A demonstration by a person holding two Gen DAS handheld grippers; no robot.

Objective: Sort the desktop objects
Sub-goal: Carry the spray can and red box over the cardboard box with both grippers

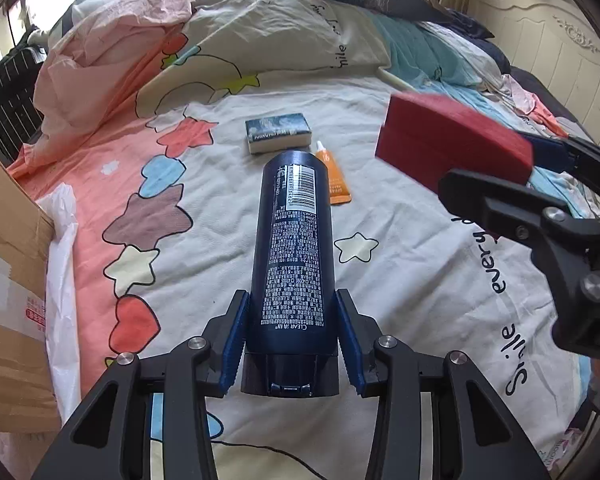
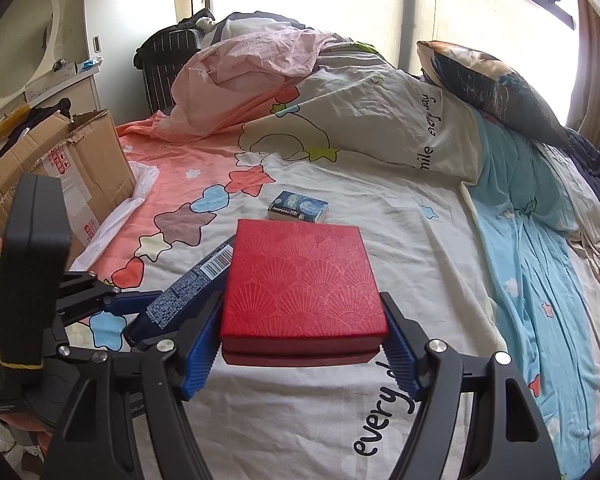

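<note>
Two items lifted, two left lying, none yet delivered.

Left wrist view:
- Left gripper [image 1: 291, 338]: pinching bottle [image 1: 294, 248] near its cap end, blue pads against both sides; bottle pointing far, above the sheet [image 1: 400, 292].
- Tissue pack [image 1: 278, 135]: lying on sheet, far of bottle tip, untouched.
- Orange tube [image 1: 336, 180]: lying on sheet just right of bottle tip, partly hidden behind it, untouched.
- Red box [image 1: 452, 136]: aloft at right, clamped in right gripper; fingertips mostly hidden behind box.
- Carton [image 1: 8, 280]: at left edge, white bag [image 1: 62, 264] beside it. Judged likely drop place; contents out of sight.

Right wrist view:
- Right gripper [image 2: 304, 344]: pressed on near edge of red box [image 2: 304, 280] from both sides, box level, clear of sheet [image 2: 412, 240].
- Bottle [image 2: 188, 292]: just left of box, slanting, held in left gripper [image 2: 140, 312].
- Tissue pack [image 2: 298, 207]: far of box, on sheet.
- Carton [image 2: 72, 160]: far left, flaps open.

Judgement: roughly midway; both held items awaiting placement, then tissue pack and tube to collect.
</note>
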